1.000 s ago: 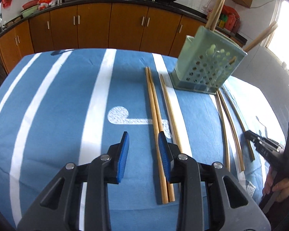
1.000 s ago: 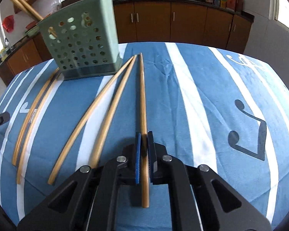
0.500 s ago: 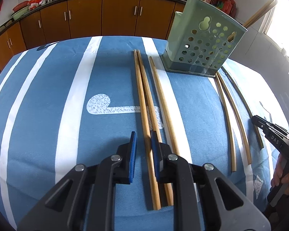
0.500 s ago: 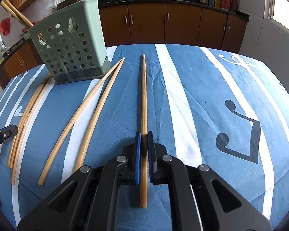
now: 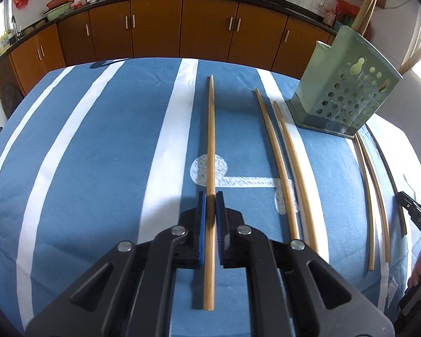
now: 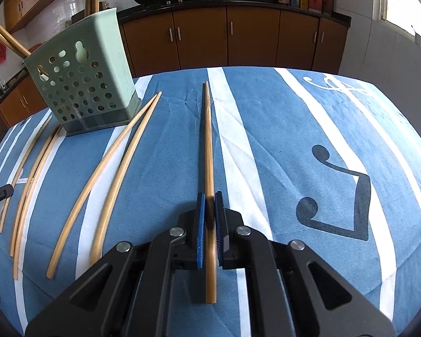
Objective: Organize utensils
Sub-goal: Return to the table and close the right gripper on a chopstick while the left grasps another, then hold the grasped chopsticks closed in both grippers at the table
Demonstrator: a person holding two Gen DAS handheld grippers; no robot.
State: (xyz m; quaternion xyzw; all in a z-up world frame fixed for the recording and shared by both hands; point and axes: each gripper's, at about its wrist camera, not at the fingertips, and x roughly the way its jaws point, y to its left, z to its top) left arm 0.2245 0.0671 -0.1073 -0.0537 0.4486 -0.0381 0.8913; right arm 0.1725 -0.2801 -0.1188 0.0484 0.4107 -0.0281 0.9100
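The left gripper (image 5: 210,196) is clenched on 1 long, straight wooden chopstick (image 5: 210,129), its blue pads pressing both sides over the blue-and-white striped tablecloth (image 5: 98,154). Right of it, 2 loose wooden chopsticks (image 5: 283,154) lie on the cloth beside the pale green perforated plastic utensil holder (image 5: 348,95), with more behind it. The right gripper (image 6: 210,196) is clenched on another wooden chopstick (image 6: 208,140), which casts a shadow on the cloth; the holder stands far left of it.
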